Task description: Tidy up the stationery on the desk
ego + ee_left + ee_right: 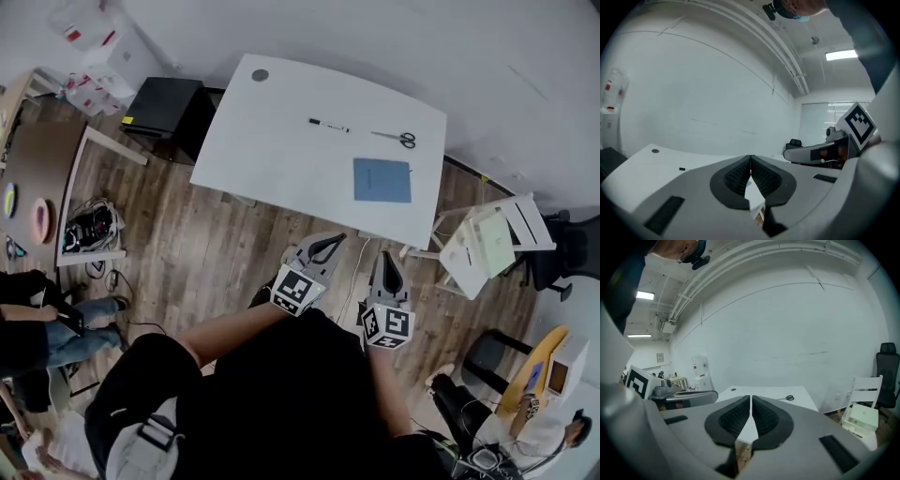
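A white desk (281, 159) stands in front of me. On it lie a black marker pen (328, 125), a pair of scissors (398, 139) and a blue notebook (382, 180). Both grippers hang short of the desk's near edge, over the wooden floor. My left gripper (335, 240) is shut with nothing between its jaws, and so is my right gripper (385, 254). The left gripper view shows shut jaws (750, 158) and the pen (682, 168) far off on the desk. In the right gripper view the shut jaws (750, 398) point at the desk, with the scissors (789, 398) at its far right.
A black cabinet (164, 105) stands at the desk's left corner and a white chair (487, 239) at its right. Cables (89, 225) lie on the floor at left. Seated people are at the left edge (37, 319) and bottom right (525, 422). A black office chair (887, 366) stands by the wall.
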`<state>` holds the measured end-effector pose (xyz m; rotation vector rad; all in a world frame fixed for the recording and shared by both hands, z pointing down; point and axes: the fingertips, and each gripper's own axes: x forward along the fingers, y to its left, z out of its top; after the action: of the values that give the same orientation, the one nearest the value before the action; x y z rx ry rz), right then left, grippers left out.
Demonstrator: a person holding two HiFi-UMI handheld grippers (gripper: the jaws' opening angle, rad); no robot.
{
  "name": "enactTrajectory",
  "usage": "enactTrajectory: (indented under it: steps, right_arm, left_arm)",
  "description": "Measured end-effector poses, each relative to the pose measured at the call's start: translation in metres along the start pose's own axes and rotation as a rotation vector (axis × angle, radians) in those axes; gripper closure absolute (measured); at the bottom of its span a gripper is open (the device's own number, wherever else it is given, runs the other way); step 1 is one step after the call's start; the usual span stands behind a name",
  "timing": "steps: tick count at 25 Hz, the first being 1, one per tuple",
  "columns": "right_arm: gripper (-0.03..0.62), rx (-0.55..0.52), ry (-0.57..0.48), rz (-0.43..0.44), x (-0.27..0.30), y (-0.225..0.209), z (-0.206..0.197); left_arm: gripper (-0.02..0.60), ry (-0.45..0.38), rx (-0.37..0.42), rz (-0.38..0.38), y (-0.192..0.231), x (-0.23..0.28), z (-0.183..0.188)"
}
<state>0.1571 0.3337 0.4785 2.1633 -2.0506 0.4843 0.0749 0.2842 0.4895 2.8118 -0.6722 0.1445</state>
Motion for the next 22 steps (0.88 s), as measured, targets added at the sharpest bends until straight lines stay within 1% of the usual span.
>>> enactTrajectory:
  steps: [5, 9, 12, 15, 17, 22]
  right_arm:
    - [0.559, 0.024, 0.021, -0.074, 0.047, -0.011, 0.008]
    - [0.559, 0.042, 0.053, -0.122, 0.068, -0.03, 0.005]
    - [0.559, 0.029, 0.095, -0.136, 0.078, -0.047, -0.001]
    - [0.559, -0.021, 0.117, -0.156, 0.094, -0.069, -0.003]
    - [0.559, -0.038, 0.137, -0.153, 0.107, -0.084, -0.008]
    - [0.559, -0.036, 0.206, -0.109, 0.15, -0.135, -0.028]
  left_arm:
    - [0.568, 0.027, -0.015, -0.051, 0.048, 0.029, 0.003]
    - [0.568, 0.062, -0.033, -0.077, 0.072, 0.052, -0.002]
    - [0.568, 0.077, -0.081, -0.086, 0.08, 0.066, -0.009]
    - [0.568, 0.1, -0.124, -0.092, 0.087, 0.084, -0.021]
    - [0.566, 0.128, -0.133, -0.084, 0.093, 0.096, -0.032]
    - [0.566, 0.223, -0.145, -0.04, 0.107, 0.132, -0.063]
